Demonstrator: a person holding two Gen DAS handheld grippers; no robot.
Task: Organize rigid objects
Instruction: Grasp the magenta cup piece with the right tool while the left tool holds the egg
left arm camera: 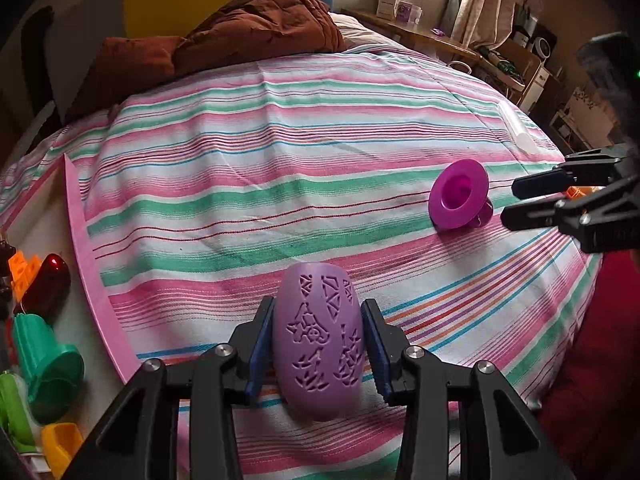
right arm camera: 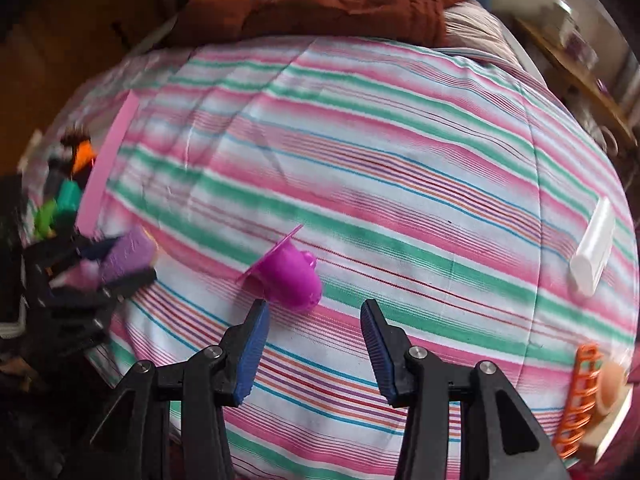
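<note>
The left claw [left arm camera: 318, 346] is gripping a pale purple egg-shaped shell [left arm camera: 319, 340] with cut-out patterns, its pads pressing both sides, holding it low over the striped bedspread [left arm camera: 280, 152]. The right claw [right arm camera: 312, 344] is standing open with nothing between its pads, pointing down just short of a magenta cup with a wide brim [right arm camera: 290, 276] lying on its side. Beyond the pink wall of a tray [left arm camera: 86, 256] at the left, green, yellow, orange and dark red pieces are already sitting together, so sorting is looking well underway. A white block [right arm camera: 594, 252] and an orange ladder-like piece [right arm camera: 580, 400] are still lying loose on the bed
</note>
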